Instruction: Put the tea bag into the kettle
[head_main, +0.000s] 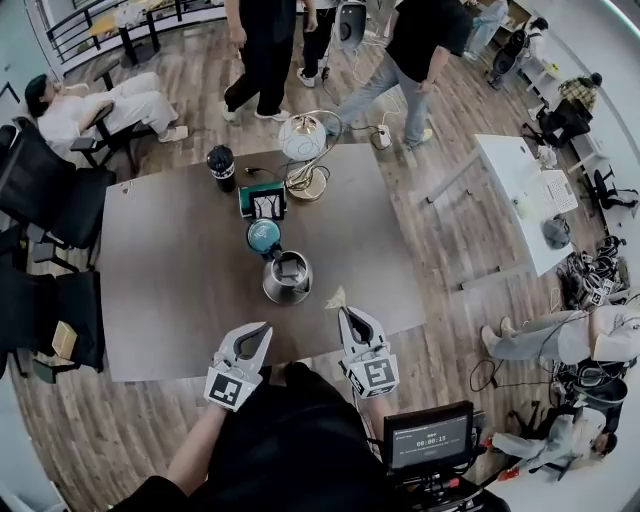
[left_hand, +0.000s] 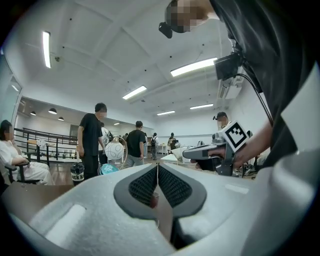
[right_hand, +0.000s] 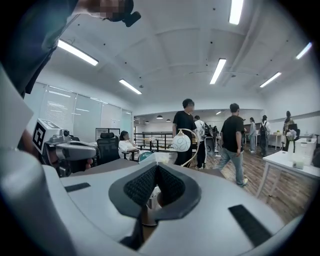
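- right gripper (head_main: 346, 314): the jaws are closed on the tea bag (head_main: 336, 297). in the right gripper view the pads meet at the tip (right_hand: 156, 168), with the pale bag (right_hand: 156, 158) sticking out just past them.
- tea bag: held at the right gripper's tip, just right of the kettle (head_main: 287, 277) and not in it.
- left gripper (head_main: 262, 329): the jaws are pressed together with nothing between them, as the left gripper view shows (left_hand: 157, 168). it sits near the front table (head_main: 170, 270) edge, left of the right gripper and apart from the kettle.
- kettle: upright on the table, ahead of and between the two grippers.
- behind the kettle, in a rough line: teal tin (head_main: 264, 236), green box (head_main: 263, 200), lamp (head_main: 305, 140). a black cup (head_main: 221, 167) stands left of the box.
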